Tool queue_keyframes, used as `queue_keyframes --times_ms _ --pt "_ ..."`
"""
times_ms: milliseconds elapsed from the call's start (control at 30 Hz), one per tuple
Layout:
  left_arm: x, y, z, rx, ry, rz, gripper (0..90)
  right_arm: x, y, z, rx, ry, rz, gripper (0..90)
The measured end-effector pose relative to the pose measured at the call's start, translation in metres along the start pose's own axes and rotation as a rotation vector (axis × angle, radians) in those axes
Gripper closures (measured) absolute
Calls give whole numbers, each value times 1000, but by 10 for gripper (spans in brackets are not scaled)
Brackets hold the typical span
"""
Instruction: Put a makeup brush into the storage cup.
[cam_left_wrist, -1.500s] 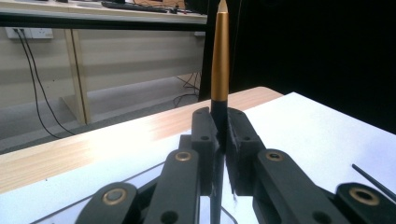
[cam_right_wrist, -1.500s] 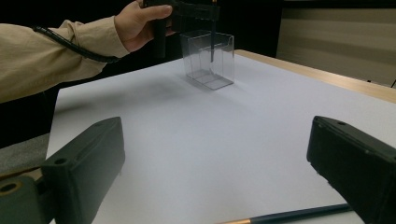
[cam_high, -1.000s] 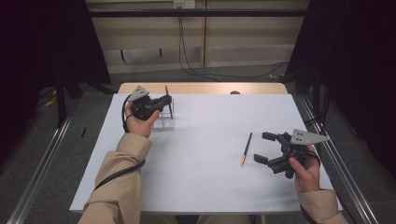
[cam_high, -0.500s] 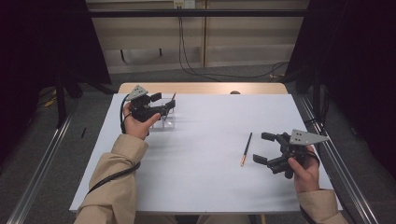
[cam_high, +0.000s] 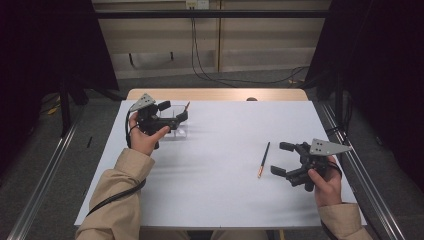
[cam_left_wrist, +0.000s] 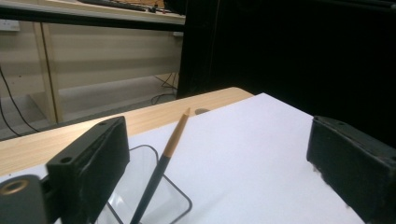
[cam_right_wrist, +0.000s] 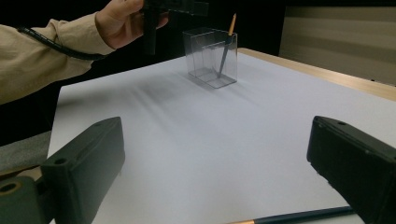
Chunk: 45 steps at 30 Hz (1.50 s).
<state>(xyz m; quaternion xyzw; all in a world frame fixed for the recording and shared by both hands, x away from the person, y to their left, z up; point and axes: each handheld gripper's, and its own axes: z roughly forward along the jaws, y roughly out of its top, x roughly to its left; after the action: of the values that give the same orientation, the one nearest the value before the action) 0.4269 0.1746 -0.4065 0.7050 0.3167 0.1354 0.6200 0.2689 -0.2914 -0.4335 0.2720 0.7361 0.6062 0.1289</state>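
A clear plastic holder (cam_high: 176, 128) stands at the far left of the white sheet. A dark pencil with a tan end (cam_high: 186, 106) leans in the holder. My left gripper (cam_high: 174, 111) hovers just above the holder; its jaws have just been opening and now stand wide, with nothing pressed between them. In the left gripper view the pencil (cam_left_wrist: 161, 163) rises from the holder (cam_left_wrist: 156, 198) beside the left jaw, untouched. A second pencil (cam_high: 263, 159) lies flat on the sheet at the right. My right gripper (cam_high: 281, 158) rests open beside it, jaws pointing left.
The white sheet (cam_high: 220, 190) covers most of the wooden table (cam_high: 220, 94). Metal rails (cam_high: 42, 175) run along both sides. In the right gripper view the holder (cam_right_wrist: 210, 58) stands far off and the second pencil (cam_right_wrist: 299, 216) lies near the right jaw.
The left gripper was shut on the pencil above the holder; its jaws have opened and the pencil now leans in the holder on its own. The right gripper has not moved.
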Motion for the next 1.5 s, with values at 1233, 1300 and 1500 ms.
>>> queue_keyframes --times_ms 1233,1300,1500 --pt "-23 -23 -59 -18 -119 72 0 1 0 2 7 3 -1 37" --pt "-23 -25 -62 -8 -117 80 0 1 0 3 7 4 -1 37" --pt "-26 -29 -70 2 -133 89 0 1 0 3 6 2 0 37"
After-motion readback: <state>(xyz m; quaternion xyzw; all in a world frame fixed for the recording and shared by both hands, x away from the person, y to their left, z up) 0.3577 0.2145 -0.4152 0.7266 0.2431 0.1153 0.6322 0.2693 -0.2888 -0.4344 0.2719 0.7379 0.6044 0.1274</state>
